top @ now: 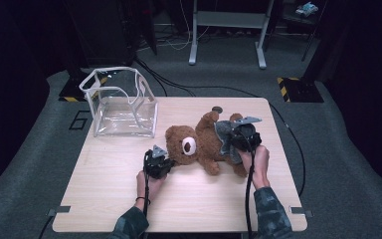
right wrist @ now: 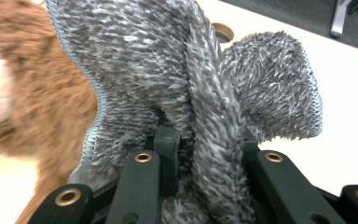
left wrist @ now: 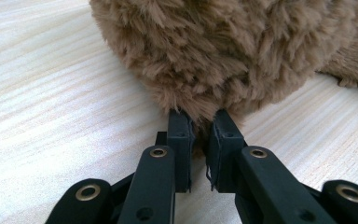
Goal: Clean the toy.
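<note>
High view first: we start at the left, where a clear box (top: pixel 122 107) with a white rim stands open on the counter (top: pixel 109 199), well apart from our hands. Next comes our left claw (top: pixel 165 163), held in our left hand (top: pixel 146 183). It touches the bear (top: pixel 199 144) at its head. In the left gripper view, the left claw (left wrist: pixel 200 126) is almost pressed together, and it pinches a small tuft of the bear's (left wrist: pixel 223 51) brown fur.

The bear lies on its back in the middle of the counter, just to the right of the box. It is brown and fluffy, with a pale nose patch. It wears a grey vest (top: pixel 224 137) on its body.

Farther right, our right hand (top: pixel 258 162) holds the right claw (top: pixel 236 139) over the bear's body. In the right gripper view, the right claw (right wrist: pixel 205 140) pinches a fold of the grey vest (right wrist: pixel 168 70). The vest looks soft and fuzzy, with a stitched edge, and it stands up in a bunch between the jaws.

We think the step in hand is taking the vest off the bear. One claw holds the head so the bear stays put, and the other pulls the cloth. The next move calls for a slow pull up and away, so the vest slides off an arm. The left grip on the fur is small and could slip, so we should pull gently.
</note>
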Demonstrator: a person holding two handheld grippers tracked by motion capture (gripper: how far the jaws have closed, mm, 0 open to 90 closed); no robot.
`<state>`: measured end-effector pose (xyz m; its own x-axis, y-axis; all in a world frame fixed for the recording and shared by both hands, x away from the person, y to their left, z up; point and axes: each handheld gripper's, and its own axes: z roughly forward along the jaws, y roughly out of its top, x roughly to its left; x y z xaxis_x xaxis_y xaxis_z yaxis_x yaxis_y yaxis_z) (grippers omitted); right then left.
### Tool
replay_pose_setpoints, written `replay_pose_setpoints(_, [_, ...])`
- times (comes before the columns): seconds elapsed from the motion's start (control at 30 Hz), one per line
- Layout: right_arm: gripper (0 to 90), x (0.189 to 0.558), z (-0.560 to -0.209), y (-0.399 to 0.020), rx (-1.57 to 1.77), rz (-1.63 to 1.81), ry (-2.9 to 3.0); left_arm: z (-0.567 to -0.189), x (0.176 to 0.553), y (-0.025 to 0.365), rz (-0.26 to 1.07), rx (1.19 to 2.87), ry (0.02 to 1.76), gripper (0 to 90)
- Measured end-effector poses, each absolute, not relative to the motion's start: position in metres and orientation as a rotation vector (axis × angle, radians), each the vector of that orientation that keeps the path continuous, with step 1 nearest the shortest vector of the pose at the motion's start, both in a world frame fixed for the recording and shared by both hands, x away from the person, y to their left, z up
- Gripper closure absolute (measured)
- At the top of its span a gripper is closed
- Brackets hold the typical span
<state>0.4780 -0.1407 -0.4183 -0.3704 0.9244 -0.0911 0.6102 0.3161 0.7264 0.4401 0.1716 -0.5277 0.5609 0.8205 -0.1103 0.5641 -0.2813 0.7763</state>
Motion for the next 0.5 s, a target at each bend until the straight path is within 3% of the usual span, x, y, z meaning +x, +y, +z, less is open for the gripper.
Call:
replay_pose_setpoints(0.27, [72.9,0.495,-0.471,-0.175,1.549,0.749,2.087,-0.528,0.440,0.172,0.397,1.978,1.112,80.9])
replay_pose_setpoints(0.5, [72.9,0.495,-0.479,-0.192,1.605,0.599,2.126,-0.528,0.440,0.171,0.398,1.978,1.113,81.0])
